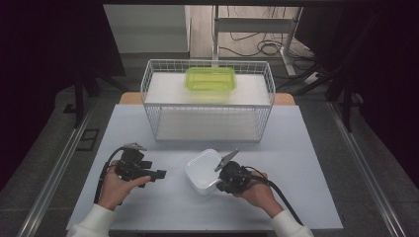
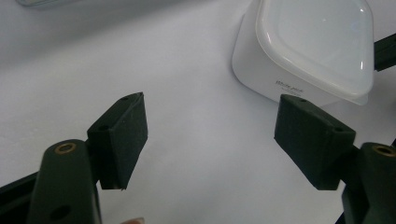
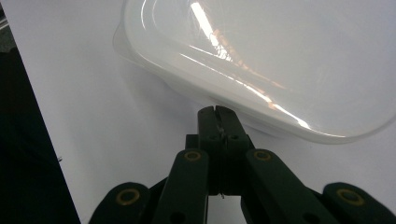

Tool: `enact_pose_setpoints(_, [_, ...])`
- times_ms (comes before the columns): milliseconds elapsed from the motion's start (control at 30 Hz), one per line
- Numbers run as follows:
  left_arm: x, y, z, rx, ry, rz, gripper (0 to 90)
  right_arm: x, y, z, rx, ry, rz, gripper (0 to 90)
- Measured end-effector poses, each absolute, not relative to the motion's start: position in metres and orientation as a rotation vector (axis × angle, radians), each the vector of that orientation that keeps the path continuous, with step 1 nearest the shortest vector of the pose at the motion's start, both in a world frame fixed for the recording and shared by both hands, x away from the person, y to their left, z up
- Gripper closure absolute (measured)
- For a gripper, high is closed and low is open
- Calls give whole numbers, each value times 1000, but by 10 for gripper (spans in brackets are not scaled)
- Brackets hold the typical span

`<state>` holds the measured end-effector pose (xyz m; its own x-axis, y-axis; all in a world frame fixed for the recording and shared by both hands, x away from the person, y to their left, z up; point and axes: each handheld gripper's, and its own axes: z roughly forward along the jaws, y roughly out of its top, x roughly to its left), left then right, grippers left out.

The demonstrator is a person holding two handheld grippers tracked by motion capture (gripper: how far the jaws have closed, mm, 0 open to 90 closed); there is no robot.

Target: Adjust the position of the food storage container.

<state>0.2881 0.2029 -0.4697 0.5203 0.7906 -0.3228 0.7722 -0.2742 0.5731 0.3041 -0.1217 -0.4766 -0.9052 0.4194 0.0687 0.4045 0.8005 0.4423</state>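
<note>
While our left gripper is waiting spread, we are pinching our right gripper together at the white container's near rim.

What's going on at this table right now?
A person holds a gripper in each hand over a white table. The right gripper, jaws shut, sits at the edge of a lidded white container. The left gripper is open and empty beside it. A green container rests on a wire rack behind.
</note>
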Motion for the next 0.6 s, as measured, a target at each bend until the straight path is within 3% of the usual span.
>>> enact_pose_setpoints(600, [289, 203, -470, 2074, 1263, 30, 248, 288, -86, -480, 526, 3021, 710, 891])
